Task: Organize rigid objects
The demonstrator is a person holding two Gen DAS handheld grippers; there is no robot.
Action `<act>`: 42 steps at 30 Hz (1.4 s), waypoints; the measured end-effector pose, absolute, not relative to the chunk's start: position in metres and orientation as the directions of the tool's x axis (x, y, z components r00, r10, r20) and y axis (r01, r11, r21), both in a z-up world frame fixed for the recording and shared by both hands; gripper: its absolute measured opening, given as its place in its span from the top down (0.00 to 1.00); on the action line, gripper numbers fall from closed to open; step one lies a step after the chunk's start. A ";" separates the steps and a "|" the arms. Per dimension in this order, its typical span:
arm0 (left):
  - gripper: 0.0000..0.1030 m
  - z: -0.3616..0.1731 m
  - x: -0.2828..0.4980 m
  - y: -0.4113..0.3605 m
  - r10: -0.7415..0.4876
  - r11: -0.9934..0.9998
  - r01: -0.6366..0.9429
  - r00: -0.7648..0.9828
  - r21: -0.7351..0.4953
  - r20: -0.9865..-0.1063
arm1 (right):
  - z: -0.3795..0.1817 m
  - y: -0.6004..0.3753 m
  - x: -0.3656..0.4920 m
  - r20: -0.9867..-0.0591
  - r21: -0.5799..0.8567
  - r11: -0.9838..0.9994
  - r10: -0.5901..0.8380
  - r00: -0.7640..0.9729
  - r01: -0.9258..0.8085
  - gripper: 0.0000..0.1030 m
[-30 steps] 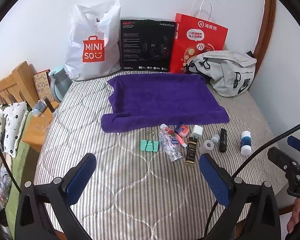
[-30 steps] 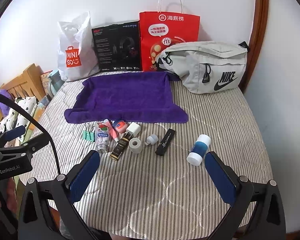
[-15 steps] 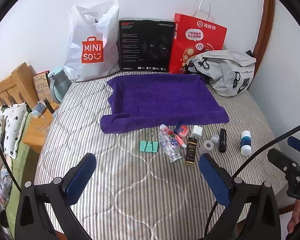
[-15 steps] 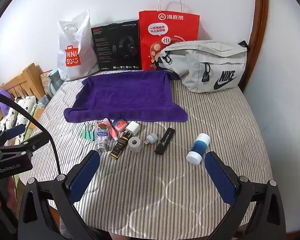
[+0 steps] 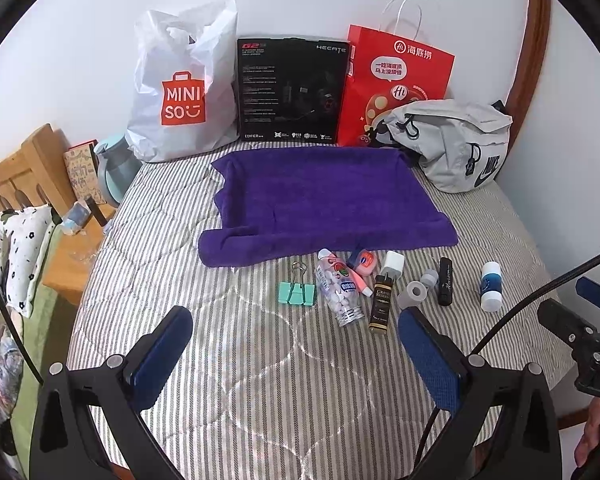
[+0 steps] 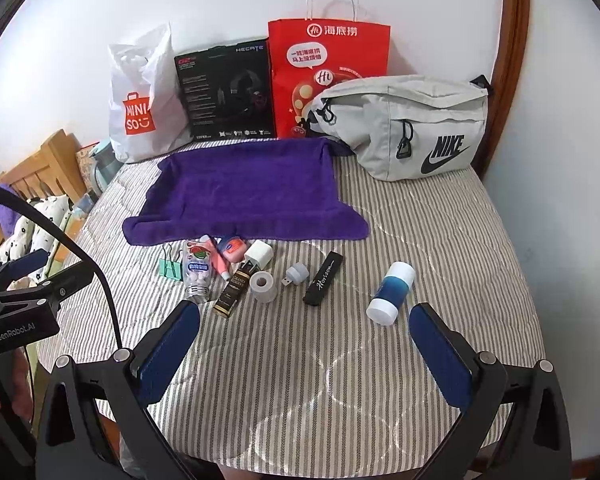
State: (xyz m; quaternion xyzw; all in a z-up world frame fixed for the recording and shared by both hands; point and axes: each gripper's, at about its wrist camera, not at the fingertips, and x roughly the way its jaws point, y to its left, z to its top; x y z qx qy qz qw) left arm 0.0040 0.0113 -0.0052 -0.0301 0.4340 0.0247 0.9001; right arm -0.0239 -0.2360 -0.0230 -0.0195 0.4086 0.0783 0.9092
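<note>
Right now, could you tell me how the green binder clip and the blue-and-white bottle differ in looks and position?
The green binder clip is small, angular and mint green, at the left end of the row; the blue-and-white bottle is larger, cylindrical, lying on its side alone at the right end. Both rest on the striped bedcover, off the purple towel.

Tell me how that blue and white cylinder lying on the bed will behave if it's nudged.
The blue and white cylinder lies on its side, so it will probably roll. It looks like smooth rigid plastic, maybe slippery. The quilted bedspread may slow it.
</note>
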 end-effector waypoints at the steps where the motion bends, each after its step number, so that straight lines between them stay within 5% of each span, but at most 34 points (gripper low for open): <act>1: 0.00 -0.006 0.005 0.011 0.020 0.997 -0.071 0.621 -0.031 -0.783 | -0.024 -0.236 -0.024 -0.746 0.028 0.987 0.126 0.654 -0.158 0.00; 22: 0.00 -0.089 0.063 0.024 0.028 0.998 -0.065 0.538 -0.008 -0.843 | -0.086 -0.261 0.024 -0.808 -0.064 0.988 0.032 0.588 -0.142 0.00; 27: 0.01 -0.119 0.080 0.027 -0.025 0.997 -0.047 0.519 -0.058 -0.854 | -0.107 -0.292 0.034 -0.836 0.044 0.995 0.085 0.543 -0.089 0.00; 34: 0.10 -0.147 0.099 0.021 0.003 1.000 -0.004 0.506 0.001 -0.863 | -0.122 -0.313 0.041 -0.844 0.073 0.996 0.086 0.530 -0.046 0.00; 36: 0.28 -0.153 0.103 0.021 -0.017 1.000 0.013 0.493 -0.012 -0.870 | -0.126 -0.318 0.043 -0.845 0.071 0.997 0.080 0.529 -0.038 0.00; 42: 0.37 -0.155 0.107 0.017 -0.006 1.000 0.027 0.522 0.010 -0.853 | -0.138 -0.338 0.057 -0.852 0.117 0.993 0.081 0.517 0.036 0.02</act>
